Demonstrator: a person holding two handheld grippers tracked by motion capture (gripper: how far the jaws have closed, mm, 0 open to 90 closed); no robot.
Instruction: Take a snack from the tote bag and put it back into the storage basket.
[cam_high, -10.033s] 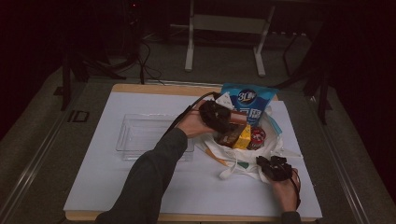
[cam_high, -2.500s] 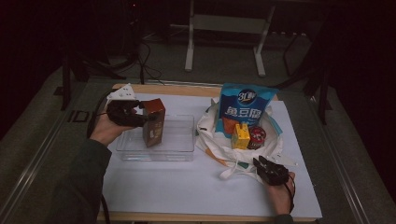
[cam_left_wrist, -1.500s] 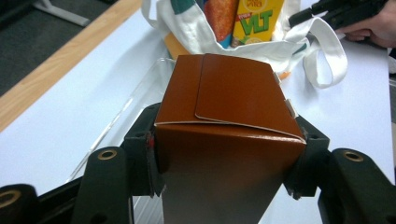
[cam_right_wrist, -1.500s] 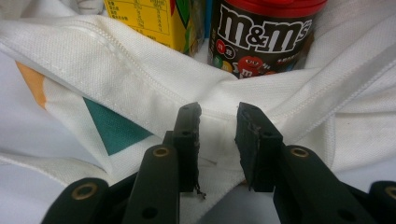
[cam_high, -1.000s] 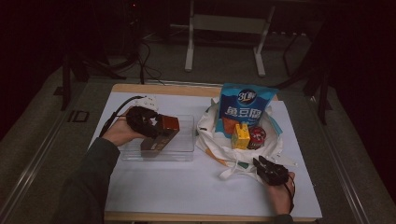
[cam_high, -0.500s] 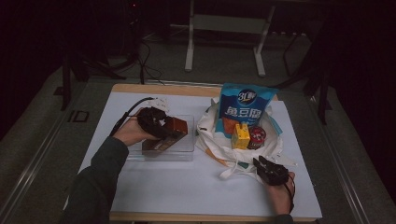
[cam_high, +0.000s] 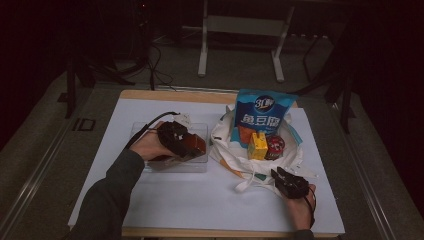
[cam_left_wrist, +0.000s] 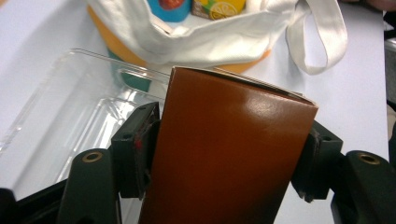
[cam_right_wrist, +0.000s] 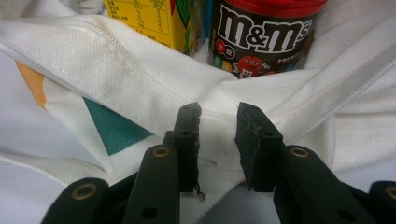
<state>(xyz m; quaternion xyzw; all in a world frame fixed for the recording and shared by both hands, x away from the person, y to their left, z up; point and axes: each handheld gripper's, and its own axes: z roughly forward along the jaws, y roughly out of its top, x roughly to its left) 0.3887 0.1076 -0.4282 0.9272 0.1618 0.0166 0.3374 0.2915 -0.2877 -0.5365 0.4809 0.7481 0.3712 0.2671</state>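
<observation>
Left jaws: the left gripper is seen with both pads laid against the sides of a brown carton. The jaws have just been opening with the carton between them, so a release is judged to be under way.
Carton: it is held tilted, its far end lowered into the clear tray. The tray is judged to be the place meant for it.
Right jaws: the right gripper is set at the near rim of the white cloth bag, jaws a little apart. Cloth is seen in the gap; whether it is pinched cannot be told. The bag's mouth is probably being steadied for unpacking.
Bag contents: a red-lidded M&M's tub is stood at 1 o'clock from the right jaws and a yellow drink carton at 11 o'clock. A blue snack pouch is propped upright at the bag's 12 o'clock edge.
Layout: in the high view the tray is placed at 9 o'clock of the bag, just beside it; the right gripper is held at 5 o'clock.
Surface: a white sheet is spread over a wooden table top.
Room: it is dimly lit; a grey floor, trailing cables and a white stand's legs are made out at 12 o'clock beyond the table.
</observation>
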